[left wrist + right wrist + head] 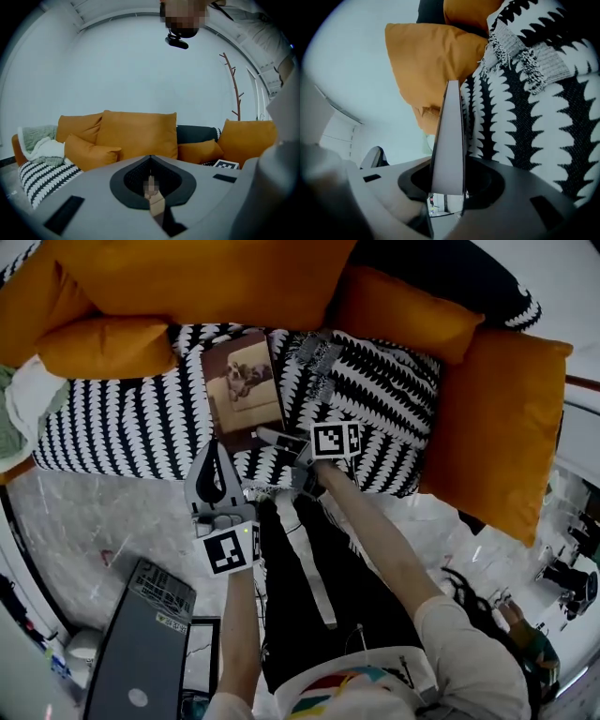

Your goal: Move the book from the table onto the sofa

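Note:
The book [242,390], brown with a pale picture on its cover, lies flat on the sofa's black-and-white seat [122,427]. My right gripper [281,440] is shut on the book's near edge. In the right gripper view the book [450,136] shows edge-on, standing between the jaws of my right gripper [449,187], with the patterned seat [525,122] beside it. My left gripper [214,448] hovers just left of the book's near corner, at the seat's front edge. Its jaws meet at the tip with nothing held. In its own view my left gripper [150,159] faces the orange back cushions [136,133].
Orange cushions [412,301] line the sofa's back, with a big one [497,427] at the right end. A grey knitted throw [314,352] lies beyond the book, a green and white blanket [23,399] at the left end. A grey box [141,643] stands on the marble floor by my legs.

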Available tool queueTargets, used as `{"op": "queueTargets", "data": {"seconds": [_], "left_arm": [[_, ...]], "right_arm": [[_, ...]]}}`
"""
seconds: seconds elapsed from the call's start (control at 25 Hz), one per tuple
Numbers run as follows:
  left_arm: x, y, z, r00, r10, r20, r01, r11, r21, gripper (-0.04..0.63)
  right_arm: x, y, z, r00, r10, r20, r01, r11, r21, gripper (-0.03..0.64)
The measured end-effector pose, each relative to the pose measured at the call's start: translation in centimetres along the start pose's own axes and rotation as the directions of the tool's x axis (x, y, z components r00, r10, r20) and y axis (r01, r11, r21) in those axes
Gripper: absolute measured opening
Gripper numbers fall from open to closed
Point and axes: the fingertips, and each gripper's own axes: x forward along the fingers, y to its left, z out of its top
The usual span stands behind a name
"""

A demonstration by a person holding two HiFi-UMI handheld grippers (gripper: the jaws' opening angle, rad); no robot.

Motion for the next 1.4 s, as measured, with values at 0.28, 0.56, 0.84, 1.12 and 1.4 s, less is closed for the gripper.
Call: {"op": "queueTargets", "data": {"seconds": [0.28, 0.56, 0.84, 1.12, 1.4], "left_arm": [[-1.1, 0.0, 1.4, 1.0, -0.016, 0.018, 0.016, 1.0, 0.013, 0.006], [-1.6, 0.8, 3.6, 0.999, -0.013, 0.038, 0.011, 0.999, 0.032, 0.006], [-3.8, 0.1, 9.0, 0.997, -0.023, 0.076, 0.023, 1.0, 0.011, 0.006], [-4.6, 0.0, 18.9, 0.98, -0.033, 0.198, 0.028, 0.999, 0.028, 0.006], [-6.2, 0.9, 31.8, 0.94, -0.001, 0.341, -0.019, 0.998, 0.054, 0.006]], "right_arm": [[-2.1, -1.5, 0.3, 0.982, -0.179, 0.051, 0.182, 0.982, -0.057, 0.38], [-4.2, -0.7, 3.1, 0.912, -0.322, 0.254, 0.384, 0.888, -0.254, 0.476], [-7.2, 1.5, 3.6, 0.846, -0.431, 0.313, 0.505, 0.837, -0.212, 0.491], [-9.0, 14.1, 6.2, 0.886, -0.264, 0.38, 0.394, 0.861, -0.321, 0.491], [-12.8, 32.6, 9.8, 0.858, 0.006, 0.513, 0.336, 0.749, -0.571, 0.491]]}}
